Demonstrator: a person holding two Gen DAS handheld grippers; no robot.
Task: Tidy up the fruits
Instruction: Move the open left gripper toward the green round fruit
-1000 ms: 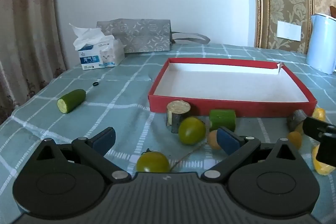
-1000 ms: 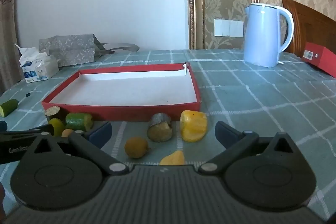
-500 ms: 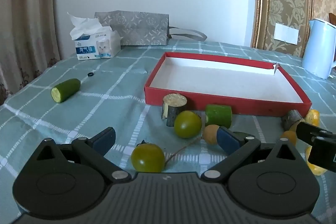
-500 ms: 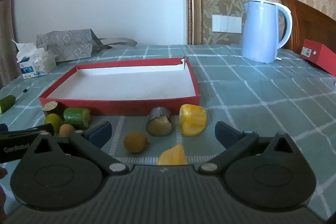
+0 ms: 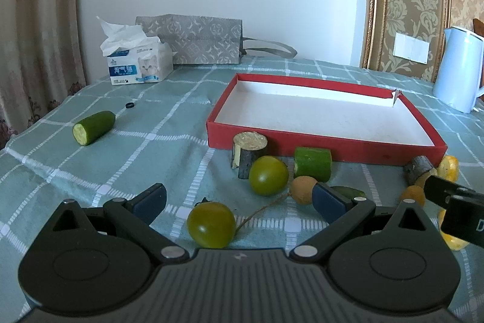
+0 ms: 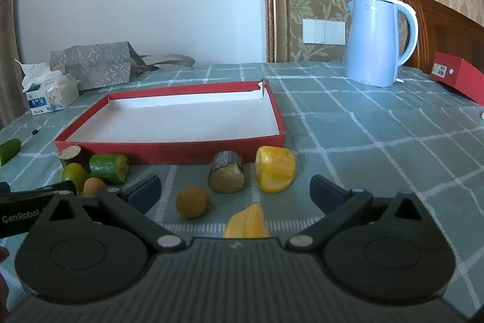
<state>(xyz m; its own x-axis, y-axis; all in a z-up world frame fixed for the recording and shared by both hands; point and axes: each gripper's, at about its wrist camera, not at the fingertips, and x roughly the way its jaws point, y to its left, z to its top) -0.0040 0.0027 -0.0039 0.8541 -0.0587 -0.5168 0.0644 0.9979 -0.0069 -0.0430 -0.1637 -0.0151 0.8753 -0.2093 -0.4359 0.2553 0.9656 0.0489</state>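
Fruits all sit outside the red tray (image 5: pixel 320 146); we've eased our left gripper (image 5: pixel 239 200) back off the green tomato (image 5: pixel 210 224), both grippers' fingers open, empty.

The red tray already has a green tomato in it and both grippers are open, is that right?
Not quite. The red tray holds nothing; its white floor is bare in the right wrist view. Both green tomatoes lie on the tablecloth in front of it. The left gripper and right gripper are indeed open.
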